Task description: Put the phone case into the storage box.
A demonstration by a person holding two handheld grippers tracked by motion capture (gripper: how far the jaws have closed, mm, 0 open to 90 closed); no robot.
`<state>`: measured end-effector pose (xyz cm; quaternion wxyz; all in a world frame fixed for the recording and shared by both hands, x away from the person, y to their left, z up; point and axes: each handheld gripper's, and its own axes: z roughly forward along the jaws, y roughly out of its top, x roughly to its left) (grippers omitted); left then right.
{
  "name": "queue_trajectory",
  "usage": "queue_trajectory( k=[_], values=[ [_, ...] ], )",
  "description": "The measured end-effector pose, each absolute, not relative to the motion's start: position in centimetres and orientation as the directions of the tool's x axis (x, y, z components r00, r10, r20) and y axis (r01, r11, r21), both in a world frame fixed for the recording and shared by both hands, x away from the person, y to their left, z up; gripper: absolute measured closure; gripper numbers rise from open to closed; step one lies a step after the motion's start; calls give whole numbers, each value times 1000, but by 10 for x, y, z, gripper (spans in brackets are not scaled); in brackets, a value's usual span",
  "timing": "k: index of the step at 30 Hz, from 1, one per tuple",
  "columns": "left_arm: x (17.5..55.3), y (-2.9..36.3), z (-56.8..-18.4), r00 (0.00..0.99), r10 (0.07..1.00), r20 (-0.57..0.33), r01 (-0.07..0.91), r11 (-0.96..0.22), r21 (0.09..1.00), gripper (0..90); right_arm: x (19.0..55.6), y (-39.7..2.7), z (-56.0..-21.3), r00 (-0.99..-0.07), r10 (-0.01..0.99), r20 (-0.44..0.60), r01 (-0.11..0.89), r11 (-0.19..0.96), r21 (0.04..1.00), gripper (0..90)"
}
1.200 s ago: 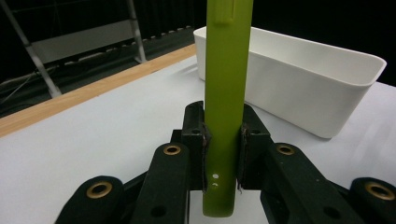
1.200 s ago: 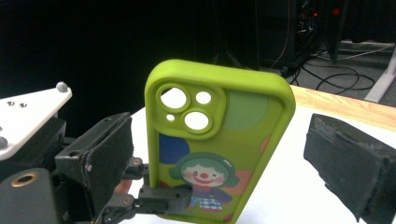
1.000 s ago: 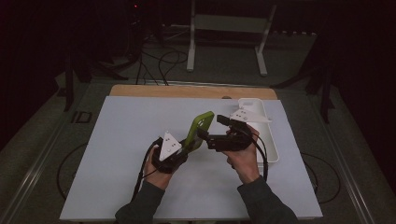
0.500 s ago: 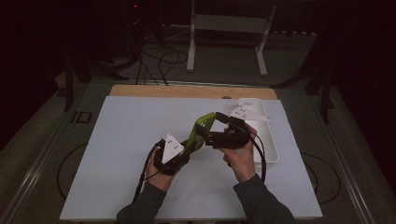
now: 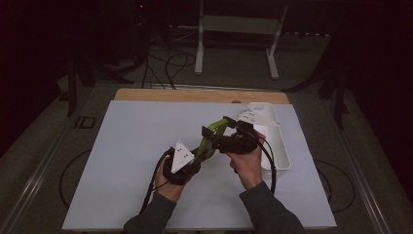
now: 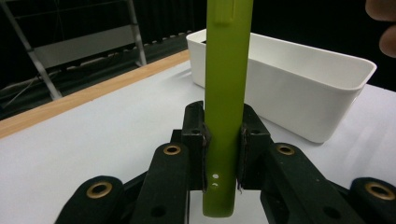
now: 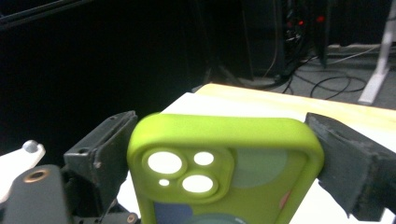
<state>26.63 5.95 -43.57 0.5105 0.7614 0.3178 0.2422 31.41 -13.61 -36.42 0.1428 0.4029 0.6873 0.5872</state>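
High view is showing me holding the green phone case [image 5: 210, 138] up off the worktop [image 5: 126, 146] between my two grippers, with the white bin [image 5: 277, 146] just beyond my right hand [image 5: 248, 163]. My left gripper [image 5: 197, 155] is clamping the lower end of the case; in the left gripper view its jaws are pressed flat against both faces of the case [image 6: 227, 93], which is standing straight up from between them. My right gripper [image 5: 214, 141] is coming at the upper end: in the right gripper view the camera cutout end of the case [image 7: 224, 163] is sitting between the jaws, which are wide apart, one at each long edge. Whether they are touching those edges, I cannot tell.

I am judging the step to be a handover or a peel at this top end. To do it well I am keeping the left grip firm and steady so the case is not twisting, centring the right jaws on the two side rims below the corners, and closing slowly. The soft rim is likely to flex, so I am planning to squeeze only enough to hold, and to release the left only once the right is secure.
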Motion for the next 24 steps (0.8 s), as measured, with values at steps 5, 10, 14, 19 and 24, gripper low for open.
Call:
queue_trajectory(
  k=[5,10,14,19,24],
  values=[
    [266,59,-437,682,731,30,248,-270,930,777,314,-135,-364,-633,726,270,386,-6,922,145],
    [268,59,-437,689,724,26,256,-277,926,774,313,-133,-363,-637,731,244,375,18,927,151],
    [269,60,-437,691,722,20,263,-278,924,770,312,-132,-362,-638,736,228,368,31,929,155],
    [270,61,-438,696,718,14,270,-280,921,761,311,-129,-361,-646,735,207,358,53,932,157],
    [271,61,-438,695,719,10,278,-281,919,699,310,-126,-361,-649,734,199,360,66,931,158]
  ],
)
